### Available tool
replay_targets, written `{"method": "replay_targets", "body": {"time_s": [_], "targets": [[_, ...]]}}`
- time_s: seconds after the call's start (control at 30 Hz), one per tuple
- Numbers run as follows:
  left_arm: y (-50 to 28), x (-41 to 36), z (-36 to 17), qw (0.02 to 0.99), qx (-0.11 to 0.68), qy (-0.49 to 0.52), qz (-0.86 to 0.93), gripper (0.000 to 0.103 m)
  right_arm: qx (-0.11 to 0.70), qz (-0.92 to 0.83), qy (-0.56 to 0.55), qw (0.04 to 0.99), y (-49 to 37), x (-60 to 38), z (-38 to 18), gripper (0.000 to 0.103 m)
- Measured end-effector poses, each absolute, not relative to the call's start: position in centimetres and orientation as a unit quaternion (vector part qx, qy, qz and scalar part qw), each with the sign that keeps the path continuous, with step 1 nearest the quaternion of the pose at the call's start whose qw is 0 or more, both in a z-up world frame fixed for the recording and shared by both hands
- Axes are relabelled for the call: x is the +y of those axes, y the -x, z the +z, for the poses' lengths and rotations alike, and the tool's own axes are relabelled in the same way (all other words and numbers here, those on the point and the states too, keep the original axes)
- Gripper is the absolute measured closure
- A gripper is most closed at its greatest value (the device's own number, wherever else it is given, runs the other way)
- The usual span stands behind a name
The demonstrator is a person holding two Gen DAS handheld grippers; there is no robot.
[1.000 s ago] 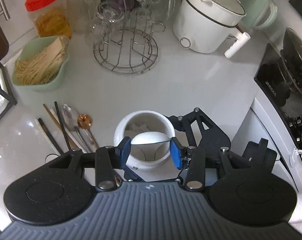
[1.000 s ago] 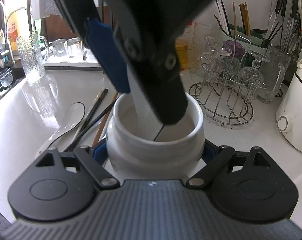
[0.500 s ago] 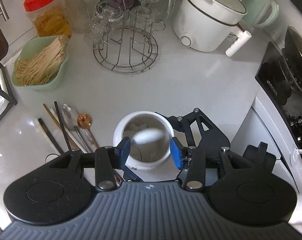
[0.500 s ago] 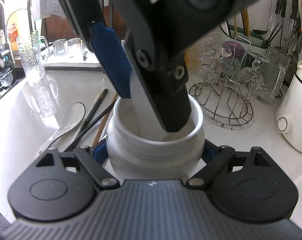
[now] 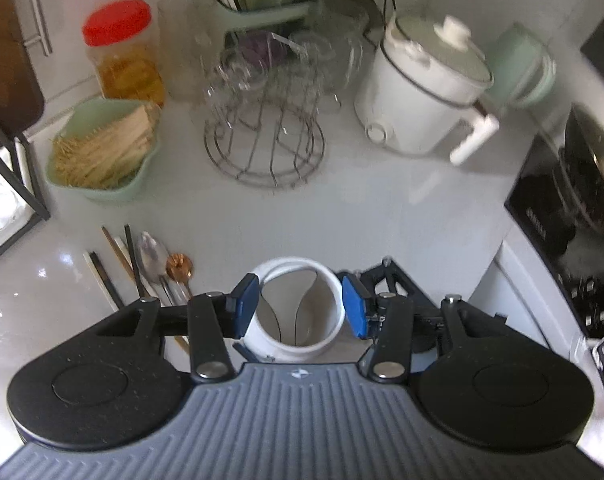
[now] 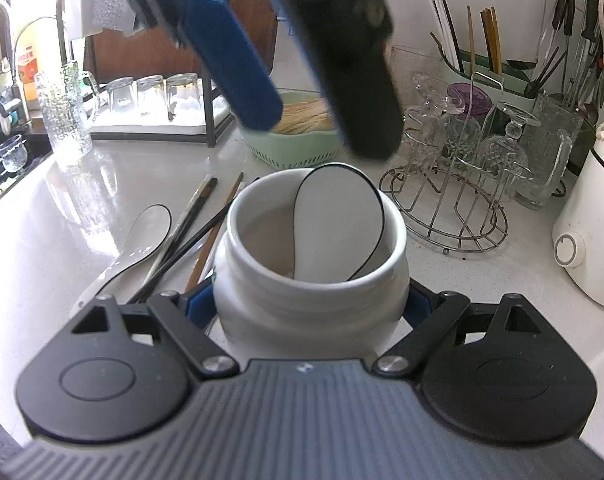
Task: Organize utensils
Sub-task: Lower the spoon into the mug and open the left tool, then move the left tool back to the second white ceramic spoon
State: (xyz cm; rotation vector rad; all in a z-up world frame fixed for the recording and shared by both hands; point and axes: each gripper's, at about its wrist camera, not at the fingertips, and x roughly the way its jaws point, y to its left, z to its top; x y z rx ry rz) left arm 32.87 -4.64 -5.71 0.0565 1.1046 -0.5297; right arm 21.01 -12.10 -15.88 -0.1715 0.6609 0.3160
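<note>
The right gripper (image 6: 308, 312) is clamped on the lower body of the white ceramic jar (image 6: 310, 280), which stands on the tabletop (image 6: 101, 208). One white spoon (image 6: 338, 224) leans inside the jar, bowl end up, against the far rim. The left gripper (image 5: 300, 306) hangs above the jar mouth; its jaws have just been opening and nothing is between them.

Hazards:
- The spoon bowl projects above the rim. A left gripper finger (image 6: 237, 72) passing low can catch it and lever it out.
- The jar is glazed and rounded, so slack right gripper pressure can let it slide or tip.
- The remaining ceramic spoon (image 6: 137, 244), chopsticks (image 6: 189, 232) and metal spoons (image 5: 157, 264) lie overlapped beside the jar. Picking one can drag its neighbours along.
</note>
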Motion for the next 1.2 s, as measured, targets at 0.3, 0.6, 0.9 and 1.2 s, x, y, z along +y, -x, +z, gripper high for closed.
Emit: {"method": "replay_targets", "body": {"time_s": [0.3,0.6,0.9,1.2], "targets": [[-31.1,-3.4,-3.7,0.862,0.456,-0.011,-0.222,0.051,0.324,0.155,0.085,0.929,-21.1,-12.1,-15.9,0.011],[-29.1,-2.2,-3.1,0.888,0.415,0.000,-0.197,0.051,0.325,0.155,0.085,0.929,-21.1,-12.1,-15.9,0.011],[-27.7,-0.2,-4.1,0.899,0.402,0.017,-0.172,0.051,0.327,0.153,0.083,0.929,-21.2,-12.0,-15.9,0.011],[-26.1,2.5,-5.6,0.906,0.398,0.036,-0.141,0.051,0.329,0.149,0.077,0.929,-21.2,-12.1,-15.9,0.011]]}}
